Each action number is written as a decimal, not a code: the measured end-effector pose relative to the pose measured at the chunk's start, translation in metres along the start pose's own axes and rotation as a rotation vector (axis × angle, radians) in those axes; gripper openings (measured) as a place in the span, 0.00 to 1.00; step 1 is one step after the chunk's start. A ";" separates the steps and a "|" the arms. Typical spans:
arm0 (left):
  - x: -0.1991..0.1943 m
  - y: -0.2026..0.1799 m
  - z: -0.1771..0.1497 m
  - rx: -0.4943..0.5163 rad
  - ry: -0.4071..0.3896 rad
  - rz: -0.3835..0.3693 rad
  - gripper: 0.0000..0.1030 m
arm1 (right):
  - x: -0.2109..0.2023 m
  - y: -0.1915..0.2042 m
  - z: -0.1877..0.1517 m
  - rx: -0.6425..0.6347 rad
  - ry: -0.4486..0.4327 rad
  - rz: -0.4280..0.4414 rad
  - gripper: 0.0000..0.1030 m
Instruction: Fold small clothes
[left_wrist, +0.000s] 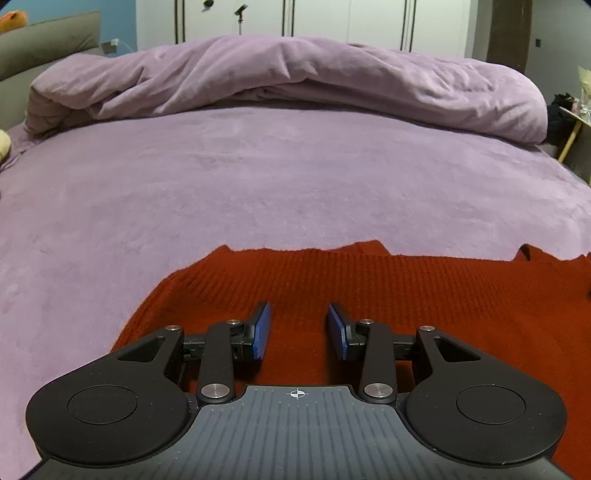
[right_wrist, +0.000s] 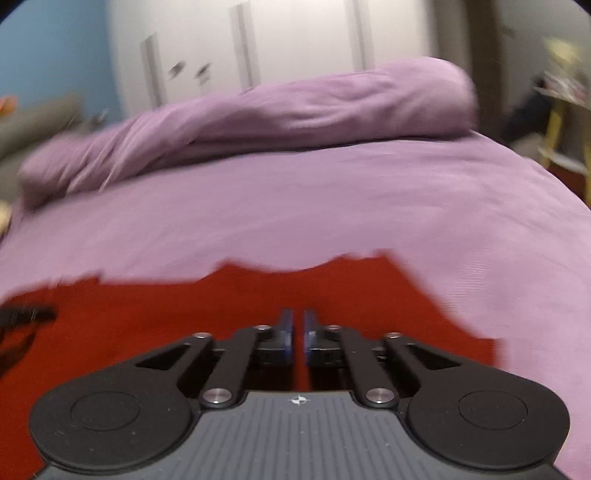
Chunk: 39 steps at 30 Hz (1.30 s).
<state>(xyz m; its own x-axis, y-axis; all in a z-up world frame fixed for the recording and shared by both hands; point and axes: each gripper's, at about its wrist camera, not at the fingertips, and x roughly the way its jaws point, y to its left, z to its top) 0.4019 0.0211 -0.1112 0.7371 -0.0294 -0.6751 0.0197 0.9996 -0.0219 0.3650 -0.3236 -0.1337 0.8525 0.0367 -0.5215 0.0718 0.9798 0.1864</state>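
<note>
Left gripper (left_wrist: 299, 325) parted, right gripper (right_wrist: 298, 334) near-closed (empty), above red sweater (left_wrist: 406, 288); bunched duvet (left_wrist: 295, 74) beyond.

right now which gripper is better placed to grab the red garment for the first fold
Left, probably. The left gripper is open, jaws apart over the red garment, close to its side edge. The right gripper is nearly closed, empty, and its view is blurred.
</note>
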 end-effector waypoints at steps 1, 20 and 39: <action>0.000 0.001 -0.001 -0.001 -0.003 -0.002 0.39 | -0.002 -0.005 0.001 -0.006 -0.015 -0.034 0.00; -0.087 0.118 -0.043 -0.171 0.073 0.191 0.42 | -0.084 -0.008 -0.018 0.119 0.047 -0.307 0.06; -0.083 0.153 -0.106 -0.779 0.222 -0.430 0.40 | -0.122 0.215 -0.080 -0.123 0.122 0.252 0.06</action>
<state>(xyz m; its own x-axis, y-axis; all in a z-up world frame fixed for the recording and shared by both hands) 0.2722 0.1765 -0.1364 0.6230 -0.4791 -0.6183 -0.2580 0.6204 -0.7406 0.2353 -0.1021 -0.0971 0.7662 0.2978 -0.5695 -0.2036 0.9530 0.2244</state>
